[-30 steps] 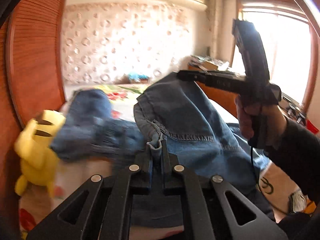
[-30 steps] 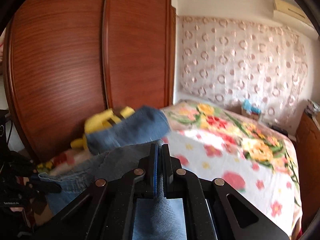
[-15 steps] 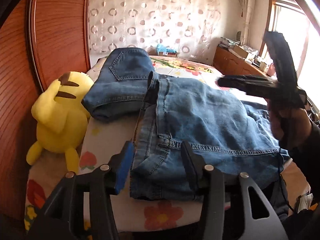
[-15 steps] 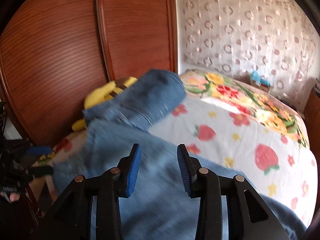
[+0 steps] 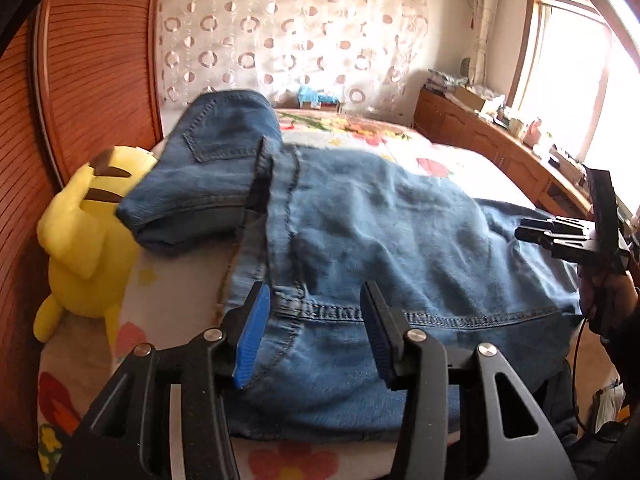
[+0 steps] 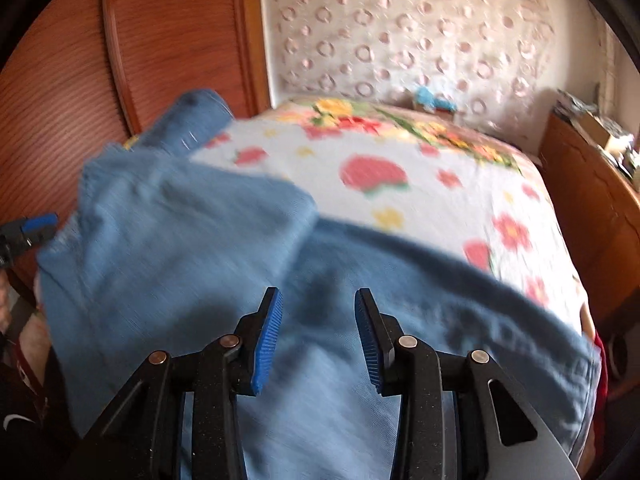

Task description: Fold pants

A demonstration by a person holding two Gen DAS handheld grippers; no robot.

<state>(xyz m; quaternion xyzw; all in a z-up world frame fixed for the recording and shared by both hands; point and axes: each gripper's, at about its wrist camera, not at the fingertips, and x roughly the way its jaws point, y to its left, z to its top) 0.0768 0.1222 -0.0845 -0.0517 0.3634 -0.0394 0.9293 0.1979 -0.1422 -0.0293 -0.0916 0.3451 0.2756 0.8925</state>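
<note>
Two grippers hang over the jeans (image 5: 360, 240), both spread wide with nothing between their pads. In the left wrist view the left gripper (image 5: 312, 336) sits just short of the stitched seam near the hem at 6 o'clock, jaws apart on either side of the cloth without pinching it; the right gripper (image 5: 560, 236) shows at 3 o'clock, gripped by the person's hand, its fingers pointing in over the denim. In its own view the right gripper (image 6: 318, 338) is equally parted above a broad blue stretch, though that picture is blurred and fine detail is lost. The jeans lie on the flowered bedspread (image 5: 448, 160), near the bed's closest edge, and their long axis appears to run from about 9 o'clock to 3 o'clock across the left view. One end is doubled back: a thick folded part with a visible back pocket rests at 10 o'clock, touching the yellow plush toy (image 5: 84, 240) that leans beside the wooden wardrobe (image 5: 92, 60). My reading is that the garment is laid flat and released so it can settle, and the open jaws are placed at opposite ends ready to take fresh holds for another fold. Which end is the waistband I cannot tell for certain.
</note>
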